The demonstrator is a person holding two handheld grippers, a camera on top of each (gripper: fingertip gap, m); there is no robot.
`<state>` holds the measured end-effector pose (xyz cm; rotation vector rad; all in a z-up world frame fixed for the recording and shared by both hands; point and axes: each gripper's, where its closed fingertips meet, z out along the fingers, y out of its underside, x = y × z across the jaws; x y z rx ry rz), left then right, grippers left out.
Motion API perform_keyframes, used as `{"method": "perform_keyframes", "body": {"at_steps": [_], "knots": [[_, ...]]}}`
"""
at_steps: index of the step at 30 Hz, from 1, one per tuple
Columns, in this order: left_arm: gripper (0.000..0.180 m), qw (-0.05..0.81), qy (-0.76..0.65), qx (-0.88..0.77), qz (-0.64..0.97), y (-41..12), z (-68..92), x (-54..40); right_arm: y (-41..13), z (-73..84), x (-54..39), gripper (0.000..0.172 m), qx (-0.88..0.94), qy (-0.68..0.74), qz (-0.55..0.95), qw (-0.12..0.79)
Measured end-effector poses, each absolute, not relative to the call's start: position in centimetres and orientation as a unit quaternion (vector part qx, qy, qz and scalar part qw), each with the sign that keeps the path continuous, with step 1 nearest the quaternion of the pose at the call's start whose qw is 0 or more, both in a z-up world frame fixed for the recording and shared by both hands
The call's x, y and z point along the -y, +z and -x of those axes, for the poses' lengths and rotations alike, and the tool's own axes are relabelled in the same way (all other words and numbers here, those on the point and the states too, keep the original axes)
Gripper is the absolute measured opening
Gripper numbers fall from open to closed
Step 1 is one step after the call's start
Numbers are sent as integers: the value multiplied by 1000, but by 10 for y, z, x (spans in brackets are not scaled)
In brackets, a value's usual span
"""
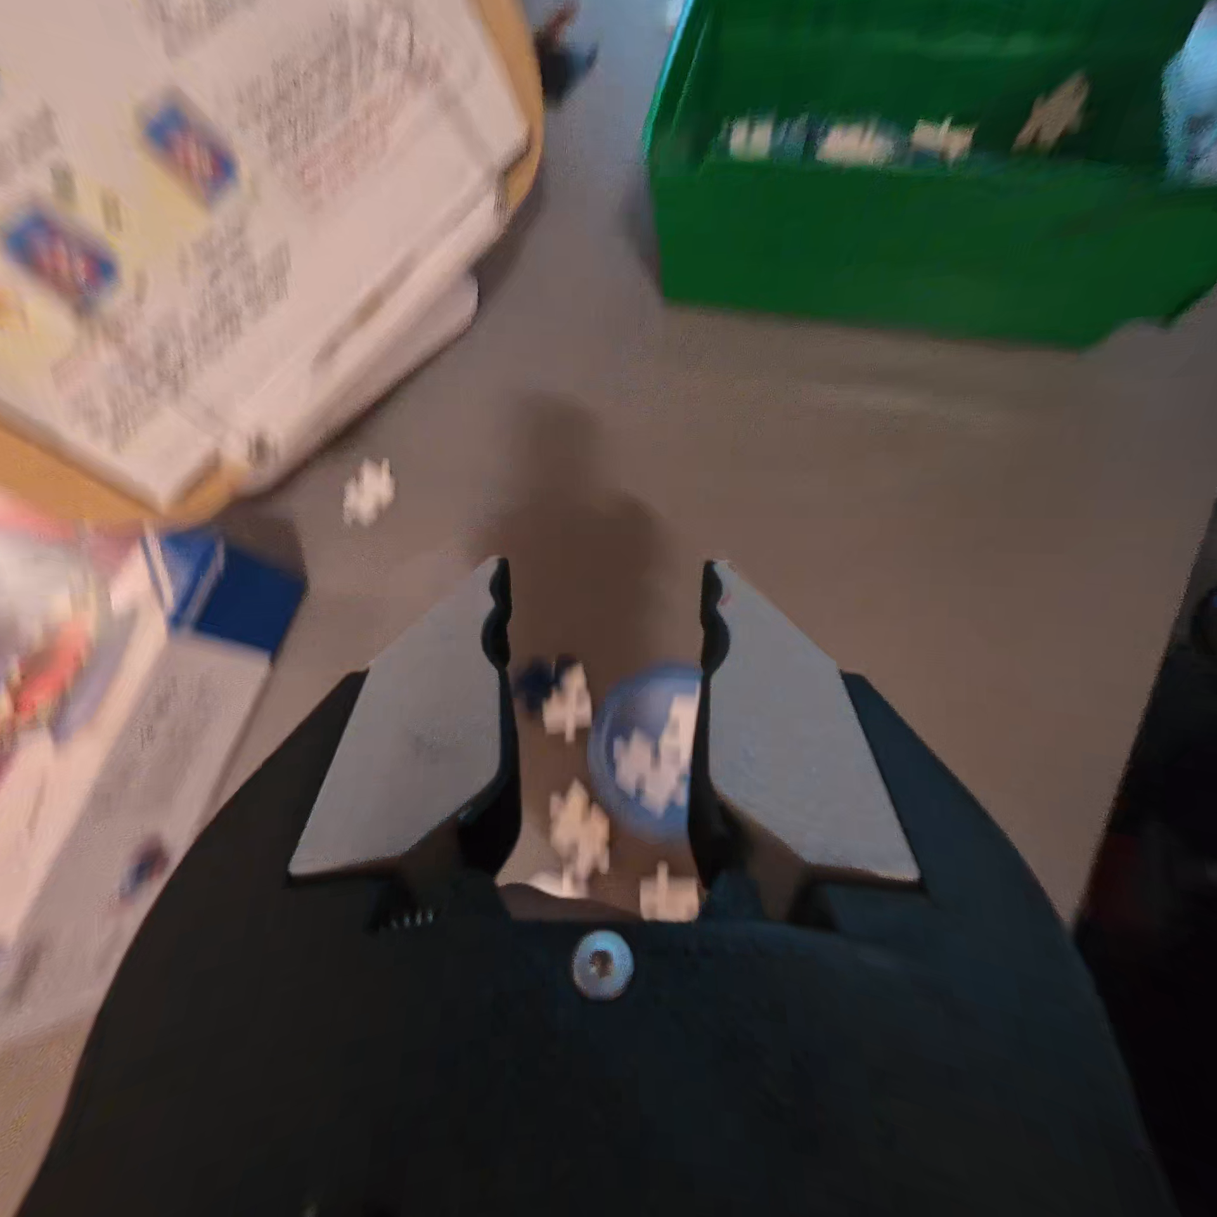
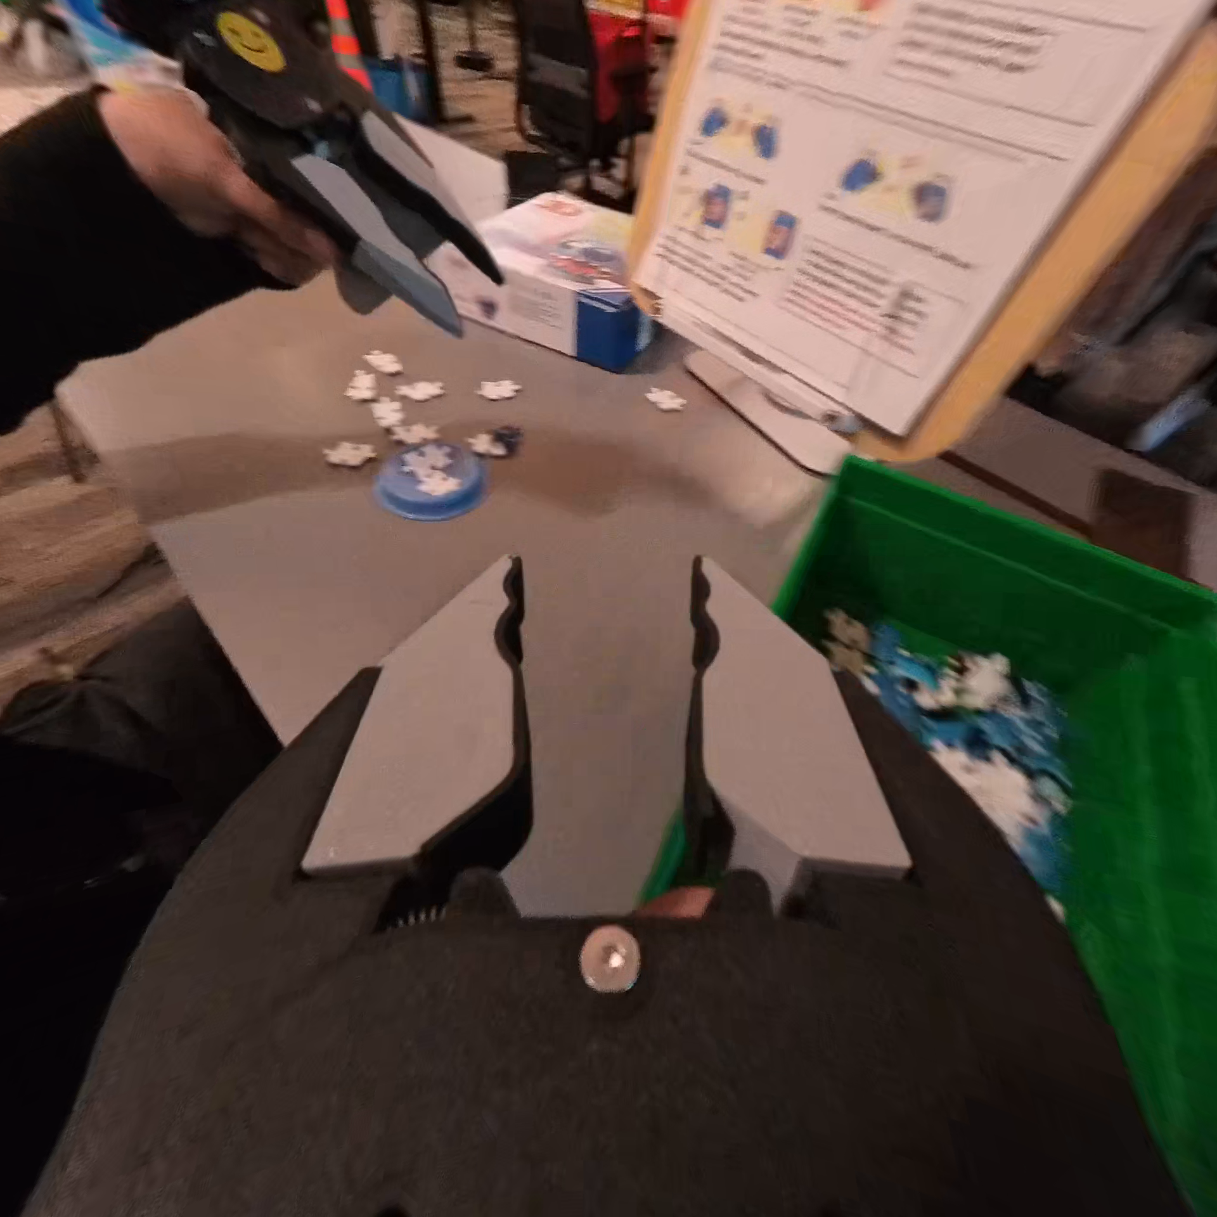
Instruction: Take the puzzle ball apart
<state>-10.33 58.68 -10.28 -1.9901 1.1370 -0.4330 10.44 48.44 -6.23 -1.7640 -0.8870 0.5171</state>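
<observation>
The grey worktop [image 2: 329, 593] carries a green bin [image 2: 1152, 757] of puzzle pieces at three o'clock and a tilted instruction board [image 2: 889, 164] at one o'clock. The right claw [image 2: 607, 573] hangs apart and bare above the worktop. The left claw [image 1: 606, 576], also apart and bare, hovers over a blue dish [image 1: 645, 751] among loose white puzzle pieces [image 2: 395, 408].

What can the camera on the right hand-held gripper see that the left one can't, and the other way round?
Only the right wrist view shows the left hand-held gripper from outside, open, with the hand that holds it, above the scattered puzzle pieces; it also shows the room behind.

Only the left wrist view looks almost straight down, with the blue disc between its own open fingers.

Both show the grey table, the green bin, the printed sheet on a board, the box and empty open jaws.
</observation>
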Motion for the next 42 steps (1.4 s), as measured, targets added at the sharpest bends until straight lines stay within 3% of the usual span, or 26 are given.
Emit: {"method": "perform_keyframes", "body": {"at_steps": [3,9,12,17,20,21,25,27,35,40,42], "knots": [[60,362,-153,-422,817,-142,169,-563,-98,-9,-491,45,454,267,720,452],[59,348,-183,-417,819,-198,191,-537,-193,109,-551,44,545,238,735,326],[63,326,-179,-439,818,-218,177,-545,-227,124,-562,55,558,211,761,256],[59,294,-194,-458,816,-234,155,-561,-234,128,-559,48,561,220,757,255],[38,284,-208,-464,813,-233,150,-565,-232,125,-559,38,563,224,750,264],[22,281,-220,-463,811,-231,147,-565,-231,124,-561,25,562,224,748,273],[18,310,-210,-469,800,-225,146,-572,-225,123,-565,10,552,236,747,287],[1,334,-223,-461,792,-214,143,-574,-219,121,-565,4,549,242,744,294],[0,385,-201,-437,788,-187,155,-589,-189,103,-573,0,518,240,745,346],[0,459,-216,-481,715,-132,98,-578,-89,19,-580,0,437,111,739,500],[0,471,-218,-509,686,-110,53,-577,-61,-51,-586,0,373,38,767,520]]}}
